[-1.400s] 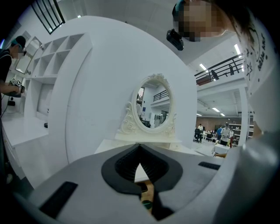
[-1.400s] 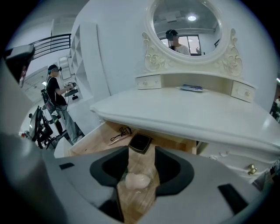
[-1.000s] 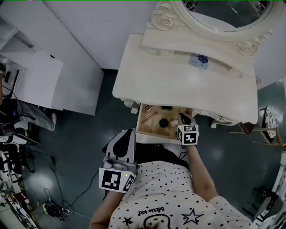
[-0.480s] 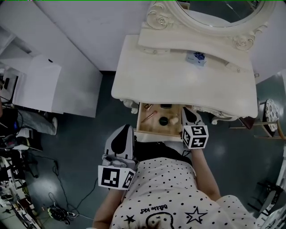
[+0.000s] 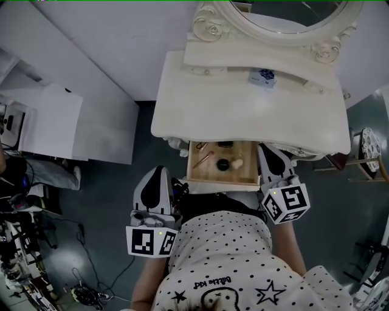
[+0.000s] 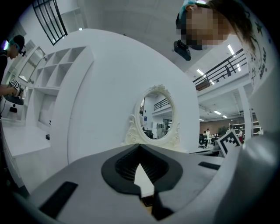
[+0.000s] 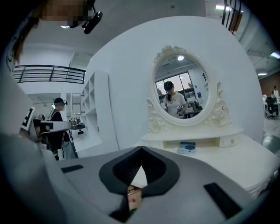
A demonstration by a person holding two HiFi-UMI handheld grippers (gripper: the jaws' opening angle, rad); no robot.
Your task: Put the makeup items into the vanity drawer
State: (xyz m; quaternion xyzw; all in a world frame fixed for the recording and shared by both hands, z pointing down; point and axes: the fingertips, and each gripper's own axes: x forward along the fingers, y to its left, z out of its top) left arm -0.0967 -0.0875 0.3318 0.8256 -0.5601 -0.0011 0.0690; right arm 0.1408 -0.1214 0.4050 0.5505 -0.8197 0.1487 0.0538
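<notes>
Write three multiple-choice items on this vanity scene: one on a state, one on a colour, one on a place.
1. The vanity drawer is:
A. shut
B. pulled open, with items in it
C. lying on the floor

2. The drawer's inside is:
A. tan wood
B. red
C. blue

3. The small blue box sits:
A. in the drawer
B. on the shelf under the mirror
C. on the floor

Answers:
1. B: the head view shows it drawn out from under the top, with items lying inside.
2. A: its bare floor is light tan wood.
3. B: the box stands on the raised shelf, well apart from the drawer.
</notes>
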